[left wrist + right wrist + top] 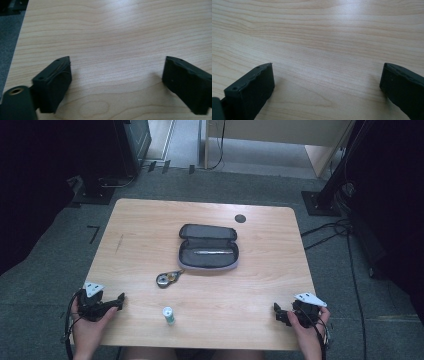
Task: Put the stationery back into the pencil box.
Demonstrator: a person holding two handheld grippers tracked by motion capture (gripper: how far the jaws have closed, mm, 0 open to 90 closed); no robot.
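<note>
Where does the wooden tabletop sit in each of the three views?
High view: the wooden tabletop takes the middle of the picture, with an open pencil case near its centre.
Left gripper view: it spreads behind the left gripper and its open fingers; its edge meets grey carpet at far left.
Right gripper view: it lies behind the right gripper and its open fingers.
Shared landmark: the pale wood grain.

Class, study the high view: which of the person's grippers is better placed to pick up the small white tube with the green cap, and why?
Left, probably. The left gripper rests nearer the small white tube with the green cap, jaws open and aimed toward it. The right gripper, also open, sits farther off across the wooden table.
</note>
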